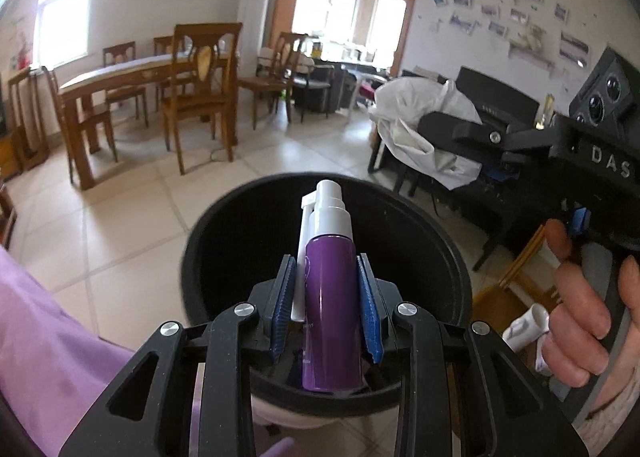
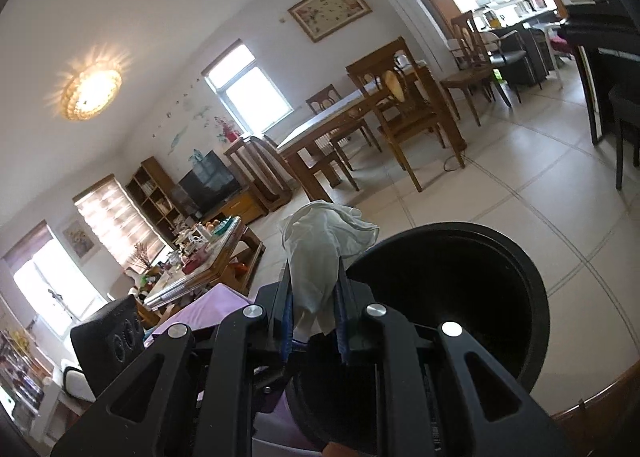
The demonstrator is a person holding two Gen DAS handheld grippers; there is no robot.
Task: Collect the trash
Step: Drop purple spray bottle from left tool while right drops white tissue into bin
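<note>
My left gripper (image 1: 326,281) is shut on a purple spray bottle (image 1: 330,297) with a white pump top, held over the open mouth of a black round trash bin (image 1: 432,241). My right gripper (image 2: 314,293) is shut on a crumpled white tissue (image 2: 320,249), held just left of the same black bin's rim (image 2: 532,289). The right gripper's body (image 1: 592,153) and the hand holding it show at the right of the left wrist view. The bin's inside is dark; I cannot tell what lies in it.
A wooden dining table with chairs (image 1: 132,97) stands across the tiled floor. A black piano (image 1: 500,105) with a white cover (image 1: 416,117) is at the right. A cluttered coffee table (image 2: 200,257) and TV stand (image 2: 216,185) are at the left.
</note>
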